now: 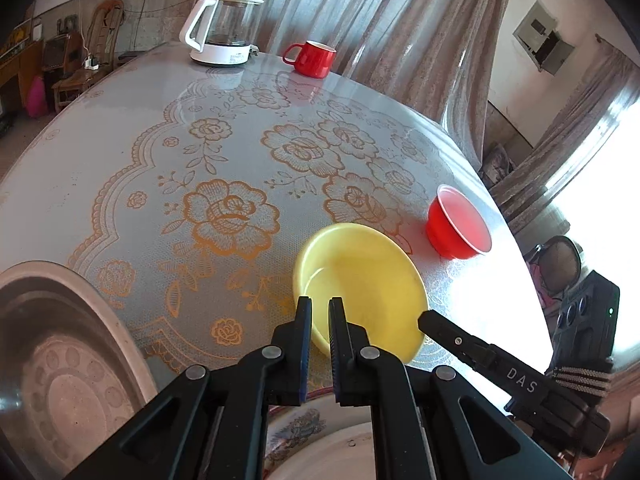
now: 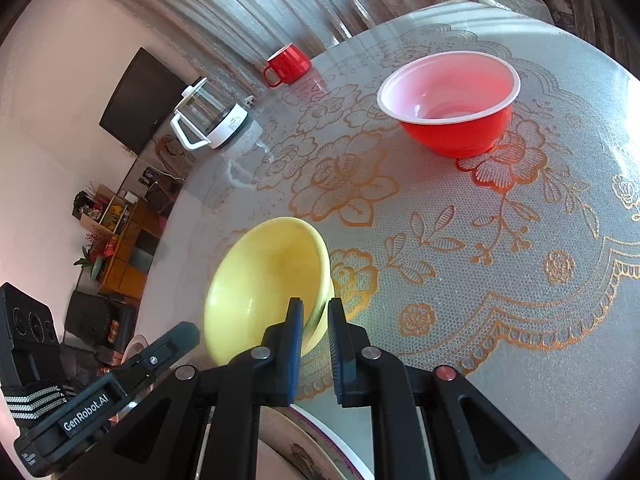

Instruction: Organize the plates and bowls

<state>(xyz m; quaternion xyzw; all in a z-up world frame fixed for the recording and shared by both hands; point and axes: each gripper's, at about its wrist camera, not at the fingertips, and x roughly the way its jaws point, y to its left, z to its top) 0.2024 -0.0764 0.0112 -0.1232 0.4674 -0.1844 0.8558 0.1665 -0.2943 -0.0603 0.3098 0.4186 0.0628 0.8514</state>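
On the round desk (image 1: 120, 160), under a lace-patterned cloth with orange flowers, a yellow bowl (image 1: 360, 280) is sitting tilted, its near rim lifted.

Left tool (image 1: 320, 308): jaws narrow, nearly together, and they are pinching the near rim of the yellow bowl. One finger is lying inside the rim, the other outside.

Right tool (image 2: 314, 308): jaws likewise narrow, and they are gripping the same bowl's rim from the other side, one finger in, one out. From this side the bowl (image 2: 264, 280) is tipping up on its edge, its hollow facing the left tool.

Each tool is showing in the other's view as a black arm reaching in toward the bowl.

Red bowl (image 2: 452, 108) with a pale inside is standing upright on the desk, well apart from the yellow one, farther toward the curtain side.

Red mug (image 1: 310, 58) and a glass kettle (image 1: 224, 32) on a white base are standing near the far edge, near each other, not touching.

A patterned plate (image 1: 300, 432) is lying just below the left tool, partly hidden by it. A large grey basin (image 1: 60, 380) is sitting at the desk's near left.

Grey curtains (image 1: 360, 20) are hanging behind the desk.
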